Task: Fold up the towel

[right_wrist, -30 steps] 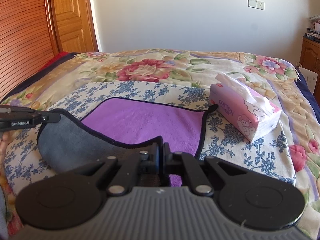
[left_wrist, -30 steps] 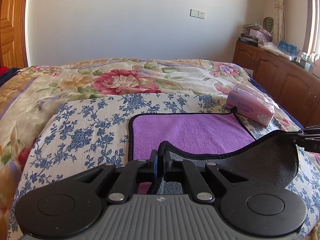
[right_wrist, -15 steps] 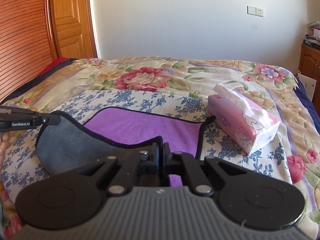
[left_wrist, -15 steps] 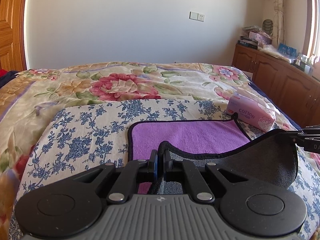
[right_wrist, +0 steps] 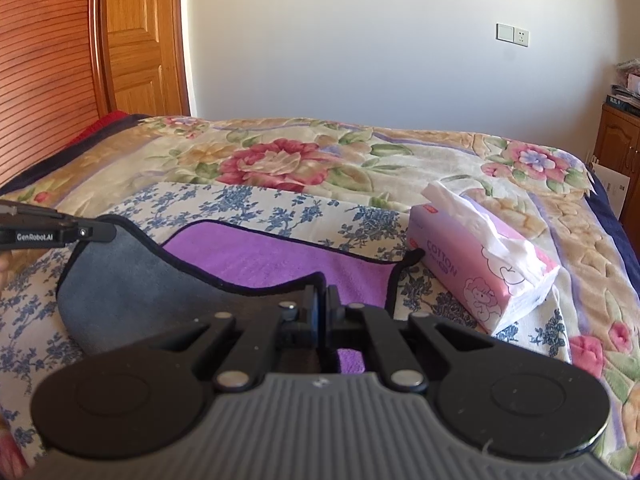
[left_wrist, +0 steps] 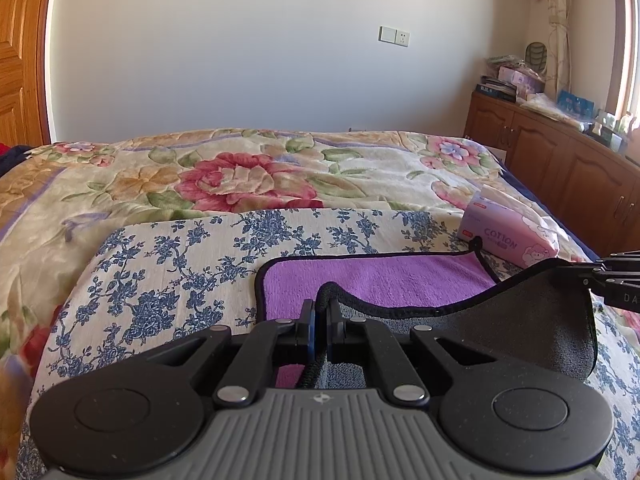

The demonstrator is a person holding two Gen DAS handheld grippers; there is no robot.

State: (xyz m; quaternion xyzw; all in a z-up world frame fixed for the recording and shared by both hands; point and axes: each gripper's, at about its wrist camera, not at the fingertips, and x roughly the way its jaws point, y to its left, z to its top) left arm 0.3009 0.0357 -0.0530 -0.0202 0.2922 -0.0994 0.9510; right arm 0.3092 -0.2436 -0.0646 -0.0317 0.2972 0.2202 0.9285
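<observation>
Tissue pack [right_wrist: 476, 264] nearer towel [right_wrist: 276, 264] corner now.

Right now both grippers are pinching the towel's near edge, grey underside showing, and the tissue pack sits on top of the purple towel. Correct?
Not quite. The tissue pack sits beside the towel, on the blue floral cloth, as the right wrist view shows. The left gripper and right gripper do pinch the near edge.

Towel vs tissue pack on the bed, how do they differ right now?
The towel is purple on top and grey underneath with black edging; the tissue pack is pink, printed "COTTON". The towel's near edge is lifted, pinched by the left gripper and right gripper; the tissue pack lies untouched. The towel is flat cloth; the pack is a block with tissue sticking out. Both sit on the blue-flowered cloth.
</observation>
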